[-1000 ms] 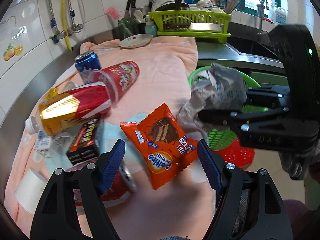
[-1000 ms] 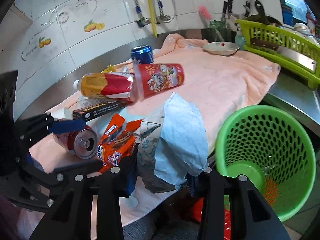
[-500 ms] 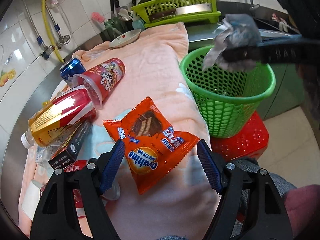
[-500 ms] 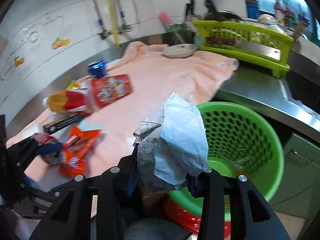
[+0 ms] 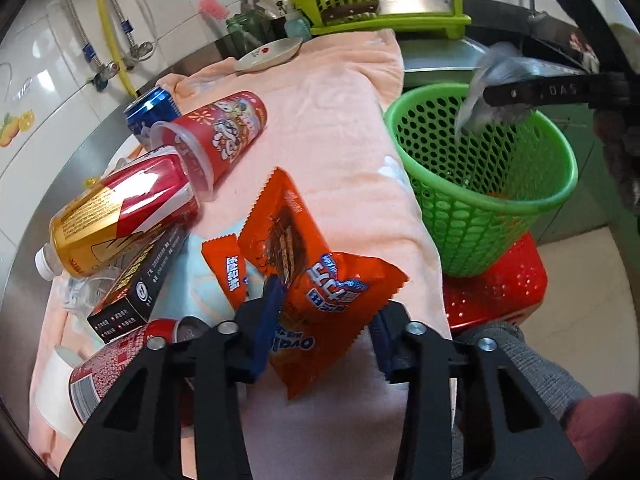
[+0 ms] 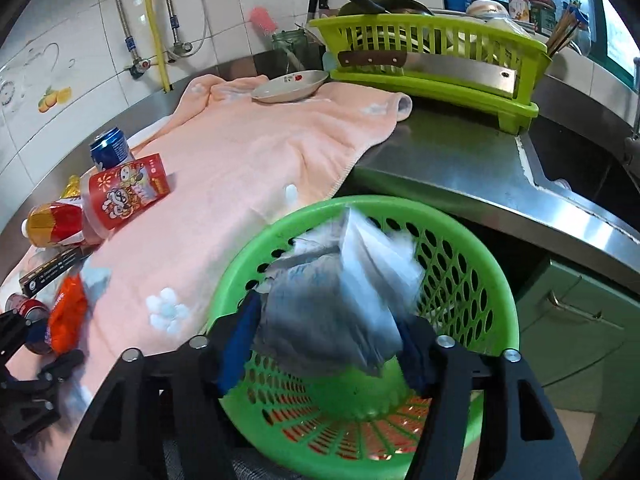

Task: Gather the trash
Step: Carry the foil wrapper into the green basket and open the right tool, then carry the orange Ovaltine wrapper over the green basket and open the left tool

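Crumpled grey bag [image 6: 340,300] motion-blurred over green basket [image 6: 480,240]; contact w/ pads unclear. Red can [image 5: 116,364] partly hidden behind left gripper [image 5: 324,320].

Bright daylight from the window [image 6: 616,20]; glare on wall tiles [image 5: 36,80]; crumpled paper [image 6: 340,296] motion-blurred; fisheye bends dark edges.

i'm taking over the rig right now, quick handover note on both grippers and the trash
Right gripper: jaws opening over the green basket, crumpled paper between them, dropping in.
Left gripper: jaws closing on the orange wrapper, which is buckling up off the pink towel.
Done: paper is as good as binned.
Left: wrapper, red cup, blue can, bottle, black box, red can.
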Demonstrator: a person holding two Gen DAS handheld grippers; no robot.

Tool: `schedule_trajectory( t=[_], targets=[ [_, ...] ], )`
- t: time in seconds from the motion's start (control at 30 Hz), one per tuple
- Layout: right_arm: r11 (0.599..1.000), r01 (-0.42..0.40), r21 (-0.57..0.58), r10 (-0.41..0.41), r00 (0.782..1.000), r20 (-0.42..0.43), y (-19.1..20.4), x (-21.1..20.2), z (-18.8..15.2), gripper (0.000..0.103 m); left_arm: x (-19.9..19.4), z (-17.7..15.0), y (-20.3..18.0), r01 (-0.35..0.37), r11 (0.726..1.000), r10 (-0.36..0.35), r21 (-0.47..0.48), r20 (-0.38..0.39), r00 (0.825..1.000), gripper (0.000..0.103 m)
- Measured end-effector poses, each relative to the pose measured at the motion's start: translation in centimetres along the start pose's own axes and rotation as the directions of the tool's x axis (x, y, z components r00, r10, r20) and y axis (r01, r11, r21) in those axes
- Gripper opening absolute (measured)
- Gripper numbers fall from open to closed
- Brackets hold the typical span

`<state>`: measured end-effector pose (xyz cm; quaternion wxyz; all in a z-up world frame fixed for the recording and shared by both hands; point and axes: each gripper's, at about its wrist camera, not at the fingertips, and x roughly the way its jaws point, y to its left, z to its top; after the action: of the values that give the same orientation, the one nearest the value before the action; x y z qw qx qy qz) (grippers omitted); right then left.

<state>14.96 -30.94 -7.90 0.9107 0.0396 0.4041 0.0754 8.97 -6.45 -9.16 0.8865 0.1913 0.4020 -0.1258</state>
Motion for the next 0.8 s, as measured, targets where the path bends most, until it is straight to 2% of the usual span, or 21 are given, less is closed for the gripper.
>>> schedule_trajectory(
  t=[0.07, 0.2, 0.43, 0.63, 0.8],
  targets=[
    [0.999, 0.040, -0.017, -0.040, 0.999, 0.012, 0.1, 0.0, 0.2, 0.072, -0.2, 0.1, 0.4, 0.012, 1.000, -0.012, -0.018, 0.003, 1.000, 0.033],
    [0.998, 0.056, -0.022, -0.055, 0.998, 0.032, 0.2, -0.7, 0.3, 0.079, -0.6, 0.1, 1.2, 0.036, 0.998, -0.035, -0.057, 0.021, 0.999, 0.029],
    [0.999, 0.044, -0.023, -0.042, 0.997, 0.057, 0.7, -2.7, -0.6, 0.080, -1.9, 0.6, 2.8, 0.107, 0.985, -0.098, -0.132, 0.076, 0.992, 0.025],
    [0.999, 0.030, -0.026, -0.027, 0.996, 0.086, 1.4, -4.6, -1.1, 0.080, -3.6, 1.5, 2.8, 0.157, 0.977, -0.139, -0.145, 0.127, 0.982, 0.024],
    [0.999, 0.046, -0.024, -0.044, 0.993, 0.112, 1.0, -6.3, -1.2, 0.080, -4.6, 3.4, 1.1, 0.220, 0.968, -0.199, -0.124, 0.166, 0.966, 0.024]
  ],
)
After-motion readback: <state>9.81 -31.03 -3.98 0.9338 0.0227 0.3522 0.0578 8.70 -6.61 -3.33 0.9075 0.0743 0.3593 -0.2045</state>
